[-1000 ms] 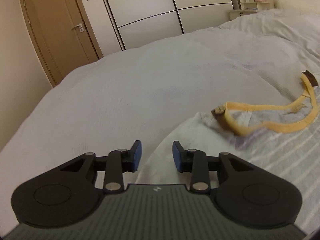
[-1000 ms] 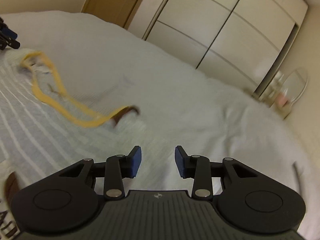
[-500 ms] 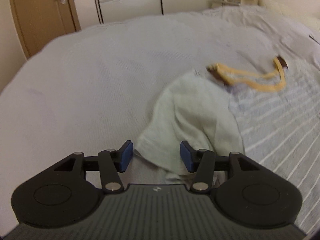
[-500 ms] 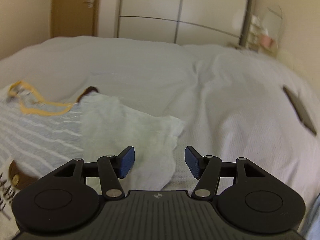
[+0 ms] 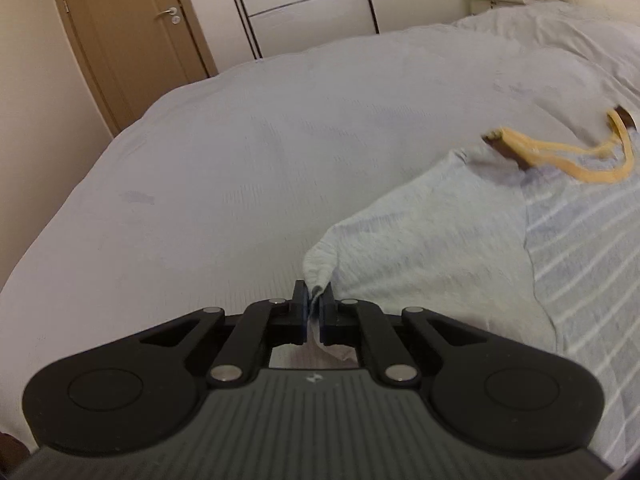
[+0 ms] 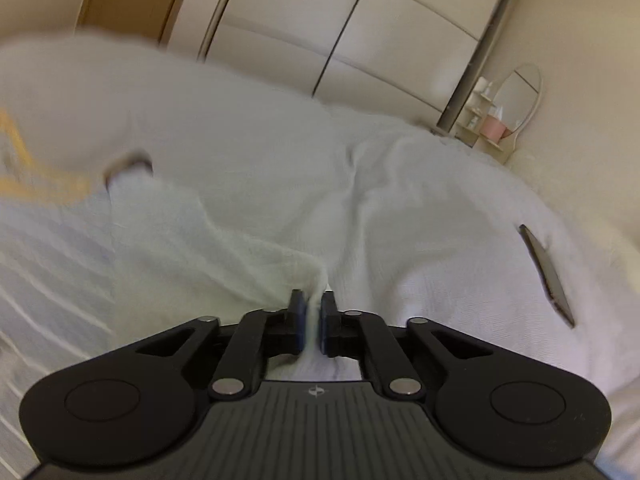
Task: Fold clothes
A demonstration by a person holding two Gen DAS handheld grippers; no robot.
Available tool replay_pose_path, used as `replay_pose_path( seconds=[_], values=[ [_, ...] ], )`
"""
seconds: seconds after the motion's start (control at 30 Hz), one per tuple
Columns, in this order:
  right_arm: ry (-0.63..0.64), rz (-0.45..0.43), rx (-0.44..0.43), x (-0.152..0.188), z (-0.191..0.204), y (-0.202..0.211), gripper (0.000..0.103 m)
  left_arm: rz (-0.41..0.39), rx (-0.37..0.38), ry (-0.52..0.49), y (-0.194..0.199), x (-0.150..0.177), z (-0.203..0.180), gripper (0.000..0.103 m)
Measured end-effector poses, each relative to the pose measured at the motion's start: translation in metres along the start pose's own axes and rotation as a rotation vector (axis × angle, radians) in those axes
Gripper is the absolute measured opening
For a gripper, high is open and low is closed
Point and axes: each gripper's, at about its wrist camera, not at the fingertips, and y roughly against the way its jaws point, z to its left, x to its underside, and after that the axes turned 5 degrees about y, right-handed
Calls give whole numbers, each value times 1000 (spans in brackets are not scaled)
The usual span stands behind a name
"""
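A pale grey T-shirt with white stripes and a yellow neckline (image 5: 580,160) lies flat on the bed. Its plain left sleeve (image 5: 420,240) spreads toward me. My left gripper (image 5: 317,304) is shut on the tip of that sleeve. In the right wrist view the right sleeve (image 6: 224,256) shows blurred, and my right gripper (image 6: 314,312) is shut on its tip. The striped body shows in the left wrist view (image 5: 592,248) and in the right wrist view (image 6: 48,264). The hem is out of view.
The shirt lies on a wide pale bedspread (image 5: 280,152). A dark flat phone-like object (image 6: 548,276) lies on the bed at the right. A brown door (image 5: 132,32), white wardrobe (image 6: 360,32) and a shelf with mirror (image 6: 516,96) stand beyond.
Both grippers were open above the sleeves; they have come down to the sleeve tips and shut on them. The right view is blurred by motion.
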Motion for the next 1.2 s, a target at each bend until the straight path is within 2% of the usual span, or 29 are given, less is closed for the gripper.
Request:
replay_pose_path(
  seconds=[0.03,0.07,0.13,0.2,0.27,0.33,0.4,0.5,0.53,0.63,0.7,0.83,0.97,1.03,1.13,1.2],
  values=[
    [6,40,15,2,1,0,47,0,-3,8,5,2,1,9],
    [-5,49,16,4,0,5,48,-4,-8,28,12,4,4,11],
    [-54,15,-14,9,-6,32,48,-13,-19,67,27,9,9,23],
    [-102,-20,-49,14,-10,63,49,-22,-1,108,52,18,17,26],
    [-156,-52,-125,27,-13,99,50,-31,41,131,85,33,23,28],
    [-216,-75,-218,46,-17,138,52,-33,110,151,123,54,27,37],
    [-266,-79,-294,73,-18,173,57,-14,211,171,162,83,29,43],
    [-342,-85,-408,113,-20,226,58,17,362,181,213,131,28,48],
    [-367,-87,-446,126,-20,244,58,28,404,187,227,147,27,52],
    [-429,-69,-536,166,-19,286,59,76,522,205,254,188,22,60],
    [-461,-42,-581,194,-17,308,63,99,566,213,266,210,18,64],
    [-527,18,-635,242,-9,340,64,115,643,242,275,233,13,65],
    [-552,47,-675,264,3,345,64,103,786,306,275,236,12,62],
    [-559,43,-698,268,7,344,65,98,825,307,277,235,11,35],
    [-587,16,-702,270,3,340,64,90,836,303,283,233,14,29],
    [-620,-6,-662,275,-5,339,64,83,814,301,288,234,19,26]
  ],
)
